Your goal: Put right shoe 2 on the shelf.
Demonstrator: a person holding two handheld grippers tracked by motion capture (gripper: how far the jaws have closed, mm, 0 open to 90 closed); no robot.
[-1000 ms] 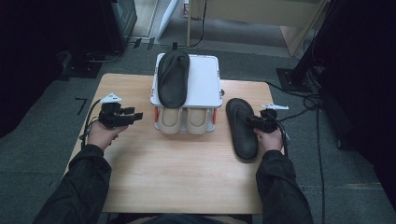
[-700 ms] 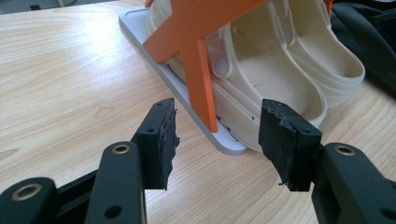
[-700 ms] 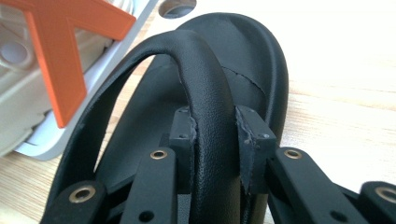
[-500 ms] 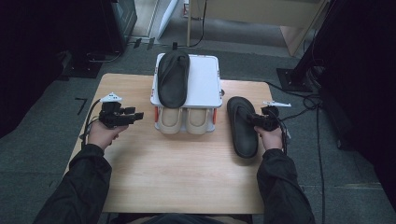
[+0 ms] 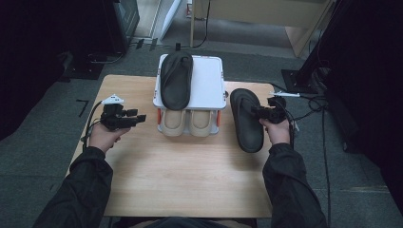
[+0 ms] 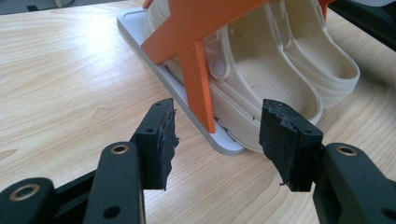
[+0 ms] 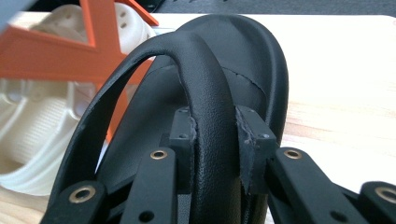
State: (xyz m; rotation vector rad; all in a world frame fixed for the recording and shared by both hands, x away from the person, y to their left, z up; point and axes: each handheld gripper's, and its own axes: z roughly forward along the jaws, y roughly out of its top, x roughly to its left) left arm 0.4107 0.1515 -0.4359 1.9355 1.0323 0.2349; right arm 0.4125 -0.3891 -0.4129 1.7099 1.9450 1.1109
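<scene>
High view, surroundings: a white two-level rack [image 5: 209, 80] stands at the upper middle of the table [image 5: 190, 175]; one black sandal [image 5: 176, 78] lies on its top, a pair of cream clogs [image 5: 187, 122] sits underneath.
High view, task thing: a second black sandal [image 5: 247, 118] lies on the table just right of the rack, right of centre in the frame.
High view, grippers: the right gripper [image 5: 260, 113] meets that sandal from its right edge; the left gripper [image 5: 139, 118] hovers at centre left, near the rack and apart from it.
Left gripper view: jaws wide with only air between them; straight ahead are the rack's orange brace [image 6: 198, 60], its grey base edge and the cream clogs [image 6: 280, 60], upper centre.
Right gripper view: jaws narrow, pinching the sandal strap [image 7: 212, 121] at frame centre; the black sandal [image 7: 252, 60] rises beyond; the orange brace [image 7: 60, 56] and a cream clog [image 7: 37, 112] stand at left.
</scene>
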